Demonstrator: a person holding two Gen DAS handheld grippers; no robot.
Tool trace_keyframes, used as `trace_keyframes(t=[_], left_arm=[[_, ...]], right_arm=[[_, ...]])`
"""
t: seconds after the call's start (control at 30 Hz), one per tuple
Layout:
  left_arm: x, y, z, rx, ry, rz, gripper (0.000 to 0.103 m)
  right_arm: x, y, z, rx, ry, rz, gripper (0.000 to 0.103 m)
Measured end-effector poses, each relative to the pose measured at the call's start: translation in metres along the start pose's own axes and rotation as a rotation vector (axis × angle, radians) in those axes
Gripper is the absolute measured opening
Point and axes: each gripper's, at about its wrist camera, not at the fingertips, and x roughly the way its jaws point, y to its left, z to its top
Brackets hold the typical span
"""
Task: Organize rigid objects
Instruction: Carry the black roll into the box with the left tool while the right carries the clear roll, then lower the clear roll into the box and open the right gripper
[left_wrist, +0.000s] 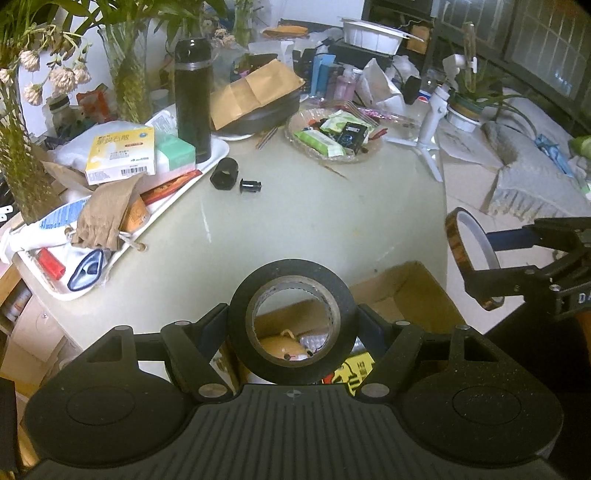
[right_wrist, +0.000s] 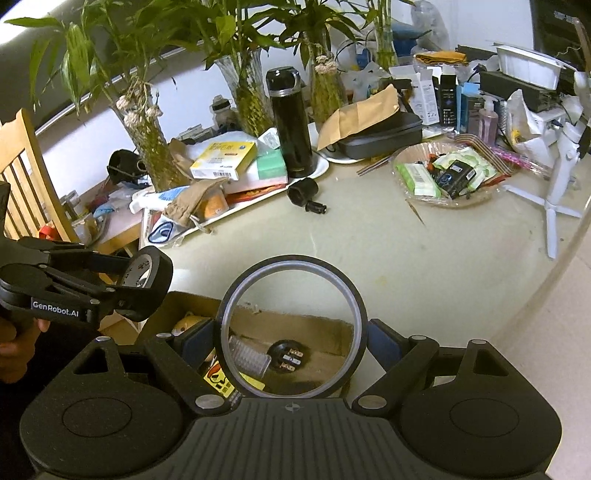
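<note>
My left gripper (left_wrist: 293, 321) is shut on a thick black tape roll (left_wrist: 240, 321), held upright over an open cardboard box (left_wrist: 417, 284) at the table's near edge. My right gripper (right_wrist: 293, 330) is shut on a thin, wide tape ring (right_wrist: 356, 295), also over the box (right_wrist: 295, 325). The box holds a black round part (right_wrist: 286, 356), a clear plastic piece and a yellow item. In the left wrist view the right gripper (left_wrist: 476, 266) holds the amber-edged ring (left_wrist: 452, 236) at right. In the right wrist view the left gripper (right_wrist: 147, 286) holds the black roll (right_wrist: 162, 273) at left.
On the round table lie two small black parts (left_wrist: 223, 173) (left_wrist: 251, 185). A white tray (left_wrist: 218, 151) with boxes and a black flask (left_wrist: 192, 99) is at left. A glass dish (left_wrist: 332, 138) of packets, a white tripod (left_wrist: 428, 125) and vases of plants stand behind.
</note>
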Motion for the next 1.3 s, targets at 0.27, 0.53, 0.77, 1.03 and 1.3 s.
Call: trace_keyframes(t=[0.27,0.53,0.77,1.03,1.3], left_arm=[[0.004,-0.007,-0.015,0.026,0.037,-0.014,0.073],[0.008,-0.017,-0.021,0.054,0.007,-0.078,0.073],[-0.002,-0.014,-0.023,0.022,-0.041,-0.097,0.08],[-0.016,-0.005,-0.036,0.022,-0.065,-0.037,0.079],[-0.03,0.007,-0.045,0.011,-0.09,0.008,0.079]], right_arm=[[0.001,0.004,-0.01,-0.019,0.015,-0.022,0.089],[0.0,0.005,-0.012,-0.023,0.037,-0.043,0.089],[0.0,0.01,-0.016,-0.041,0.046,-0.042,0.089],[0.004,0.017,-0.016,-0.055,0.059,-0.04,0.089],[0.009,0.022,-0.015,-0.069,0.07,-0.045,0.089]])
